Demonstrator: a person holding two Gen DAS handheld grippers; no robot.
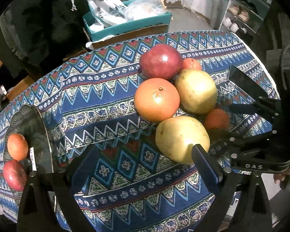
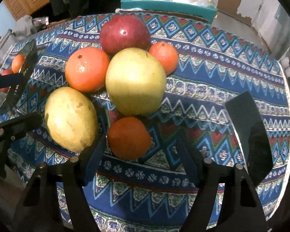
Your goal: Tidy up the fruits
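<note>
Two open grippers over a cluster of fruit on a patterned tablecloth

Left wrist view: the left gripper (image 1: pixel 145 166) stands released with nothing between its fingers; right of centre on the blue zigzag-patterned tablecloth (image 1: pixel 98 104) lie a dark red round apple (image 1: pixel 160 60), a large orange (image 1: pixel 157 99), two yellow-green pears (image 1: pixel 196 90) (image 1: pixel 181 138) and two small tangerines (image 1: pixel 191 63) (image 1: pixel 216 118), bunched together; the right gripper (image 1: pixel 247 104) shows at the right edge. Right wrist view: the right gripper (image 2: pixel 140 154) has its jaws apart, gripping nothing, the small dark tangerine (image 2: pixel 128 137) lying between its fingers at lower centre, just beside the left finger; whether it touches cannot be told; a teal cardboard box (image 2: pixel 164 5) sits at top
</note>
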